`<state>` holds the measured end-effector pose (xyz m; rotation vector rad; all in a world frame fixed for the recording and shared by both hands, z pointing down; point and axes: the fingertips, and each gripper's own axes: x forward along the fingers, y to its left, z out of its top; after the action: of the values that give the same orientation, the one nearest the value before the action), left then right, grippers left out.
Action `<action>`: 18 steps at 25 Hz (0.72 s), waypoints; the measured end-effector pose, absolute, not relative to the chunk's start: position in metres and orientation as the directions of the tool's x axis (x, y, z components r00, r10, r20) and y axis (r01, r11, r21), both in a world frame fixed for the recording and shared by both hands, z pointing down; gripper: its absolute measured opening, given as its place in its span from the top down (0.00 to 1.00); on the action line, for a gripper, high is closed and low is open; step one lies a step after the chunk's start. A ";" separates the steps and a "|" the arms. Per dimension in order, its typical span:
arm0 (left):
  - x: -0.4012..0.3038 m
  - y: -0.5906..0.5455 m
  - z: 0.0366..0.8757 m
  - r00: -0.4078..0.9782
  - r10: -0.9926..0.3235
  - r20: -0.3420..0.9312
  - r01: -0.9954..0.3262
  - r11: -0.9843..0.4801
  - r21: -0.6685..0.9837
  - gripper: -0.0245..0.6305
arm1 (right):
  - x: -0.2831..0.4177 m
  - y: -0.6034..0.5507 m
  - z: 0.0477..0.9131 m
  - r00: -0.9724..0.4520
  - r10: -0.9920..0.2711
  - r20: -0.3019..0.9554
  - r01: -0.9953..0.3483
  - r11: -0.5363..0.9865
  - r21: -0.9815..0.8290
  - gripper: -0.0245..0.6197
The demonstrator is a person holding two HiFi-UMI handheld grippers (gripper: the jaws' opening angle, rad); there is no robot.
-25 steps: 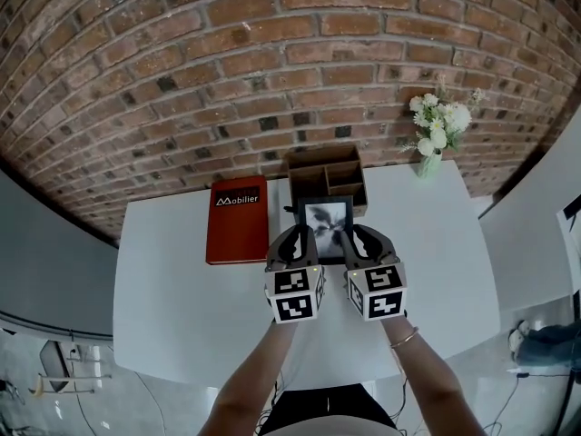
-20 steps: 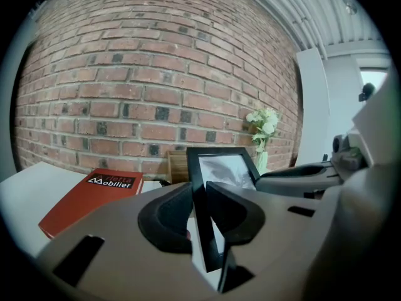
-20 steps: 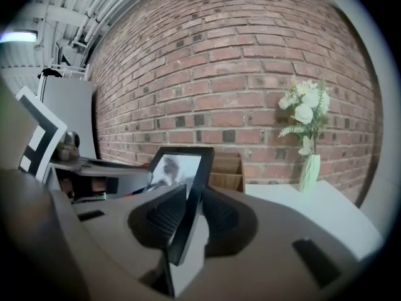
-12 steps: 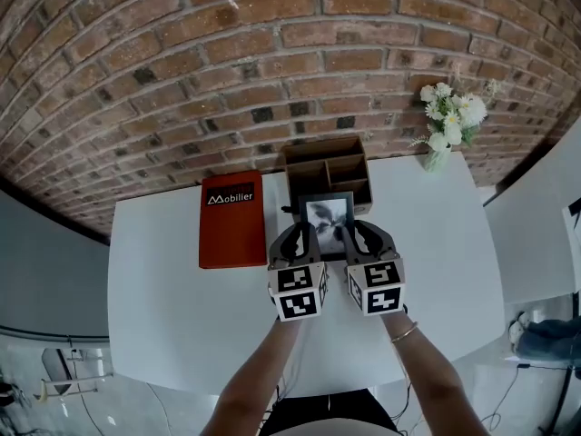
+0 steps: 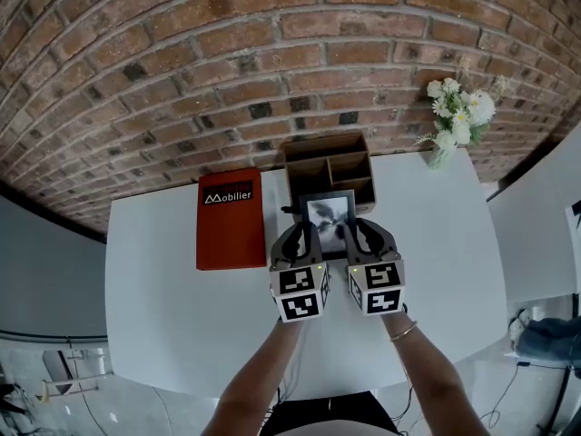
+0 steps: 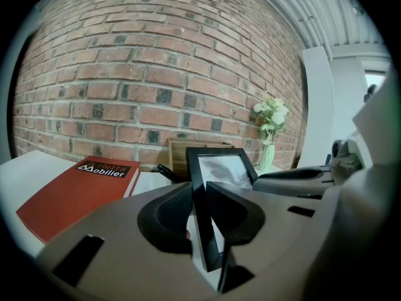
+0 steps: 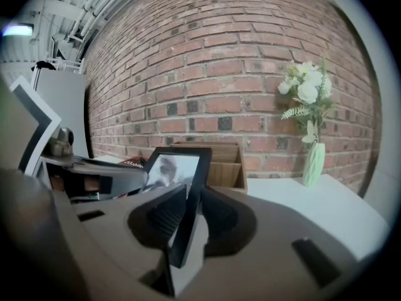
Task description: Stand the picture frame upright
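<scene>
Grey left gripper (image 5: 305,232), grey right gripper (image 5: 350,232), black-and-white marker cubes (image 5: 299,292), thin bracelet (image 5: 404,338)

Head view looks steeply down on the worktop (image 5: 163,316). Left gripper view and right gripper view sit low and close, facing the brick wall (image 6: 125,74); all share the picture frame (image 5: 328,214)

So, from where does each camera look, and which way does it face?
Head view: on the person's head, facing steeply down at the white table; both forearms, left tongs and right tongs show.
Left gripper view: on the left tongs, facing the brick wall; its jaws grip the picture frame.
Right gripper view: on the right tongs, facing the same wall; its jaws grip the frame's other side.
Shared by both: frame, wooden box.
</scene>
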<state>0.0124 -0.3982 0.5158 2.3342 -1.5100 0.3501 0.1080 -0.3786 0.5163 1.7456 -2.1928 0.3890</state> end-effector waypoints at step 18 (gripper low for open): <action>0.015 -0.406 0.535 0.409 -0.815 0.411 -0.911 -0.386 0.143 0.87 | 0.111 -0.390 0.542 -0.194 -0.878 0.438 -0.979 0.202 -0.029 0.84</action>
<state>0.0150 -0.4063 0.5354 2.3257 -1.4888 0.3909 0.1112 -0.3897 0.5419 1.7453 -2.1578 0.4357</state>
